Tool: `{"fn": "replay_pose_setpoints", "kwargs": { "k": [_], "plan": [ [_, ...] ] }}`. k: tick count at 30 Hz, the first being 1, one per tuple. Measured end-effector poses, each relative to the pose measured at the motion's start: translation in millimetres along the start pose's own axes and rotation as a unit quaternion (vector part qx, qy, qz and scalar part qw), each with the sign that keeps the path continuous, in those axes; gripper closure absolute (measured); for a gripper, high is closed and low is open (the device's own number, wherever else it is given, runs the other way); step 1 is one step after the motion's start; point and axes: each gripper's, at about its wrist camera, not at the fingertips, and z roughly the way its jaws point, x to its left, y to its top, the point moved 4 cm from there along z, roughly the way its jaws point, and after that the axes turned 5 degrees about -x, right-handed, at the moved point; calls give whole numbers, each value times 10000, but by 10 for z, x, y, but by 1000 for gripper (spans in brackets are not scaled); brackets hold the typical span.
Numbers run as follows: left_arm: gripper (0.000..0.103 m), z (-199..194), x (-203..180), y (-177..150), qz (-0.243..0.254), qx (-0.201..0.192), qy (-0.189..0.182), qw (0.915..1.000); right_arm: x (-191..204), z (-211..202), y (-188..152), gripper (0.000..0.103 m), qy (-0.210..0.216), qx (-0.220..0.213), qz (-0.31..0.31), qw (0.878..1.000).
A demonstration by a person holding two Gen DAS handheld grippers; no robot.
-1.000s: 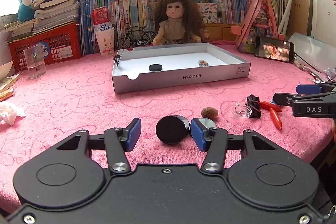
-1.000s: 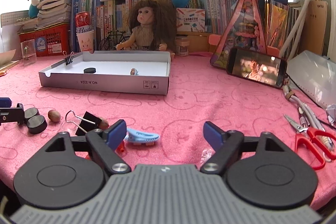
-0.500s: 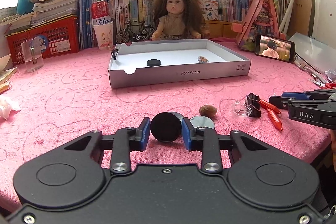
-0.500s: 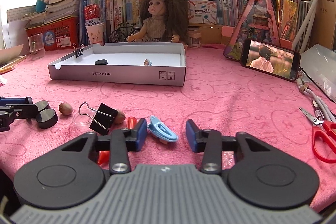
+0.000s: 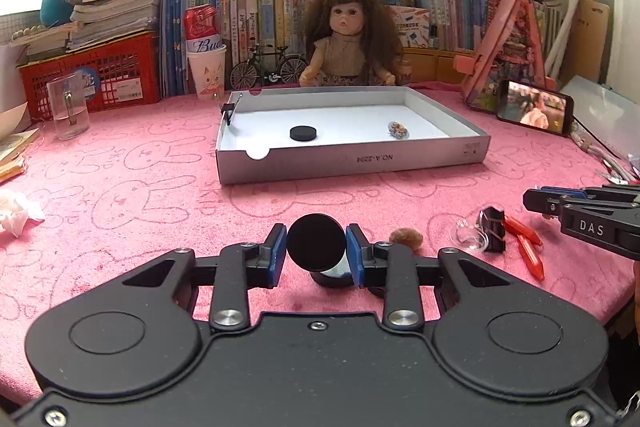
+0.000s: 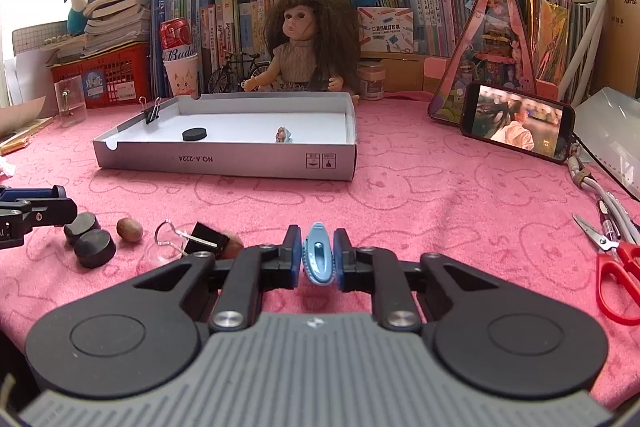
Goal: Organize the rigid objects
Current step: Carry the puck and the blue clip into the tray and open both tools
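Note:
My left gripper (image 5: pixel 316 251) is shut on a black disc (image 5: pixel 316 242) and holds it just above the pink cloth; another round piece (image 5: pixel 334 277) lies beneath it. My right gripper (image 6: pixel 317 259) is shut on a blue clip (image 6: pixel 318 259), held upright. The grey box lid (image 5: pixel 352 163) ahead holds a black disc (image 5: pixel 303 133), a small patterned bead (image 5: pixel 398 128) and a binder clip (image 5: pixel 230 109) on its left wall. In the right wrist view the lid (image 6: pixel 224 161) stands ahead to the left, and two black discs (image 6: pixel 94 247) lie by the left gripper's fingers (image 6: pixel 36 215).
On the cloth lie a brown nut (image 5: pixel 406 238), a black binder clip (image 5: pixel 493 233), a clear piece (image 5: pixel 466 235) and red pieces (image 5: pixel 524 239). Red scissors (image 6: pixel 618 275) and cables lie far right. A phone (image 6: pixel 516 121), doll (image 5: pixel 348 39), glass cup (image 5: pixel 68 105) and books line the back.
Both grippers closed: the left on the black disc and the right on the blue clip. Both objects now sit raised between the pads.

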Motion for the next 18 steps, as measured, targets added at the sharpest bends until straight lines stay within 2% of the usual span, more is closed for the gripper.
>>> {"fn": "replay_pose_setpoints", "kwargs": {
  "k": [6, 15, 18],
  "plan": [
    [73, 122, 8, 236, 32, -131, 23, 9999, 7, 119, 183, 82, 47, -56, 103, 9999],
    [73, 520, 216, 651, -490, 35, -95, 9987, -13, 469, 514, 82, 197, -65, 319, 9993],
    [73, 709, 306, 805, -652, 81, -34, 9978, -22, 657, 637, 82, 244, 8, 424, 9988]
  ]
}}
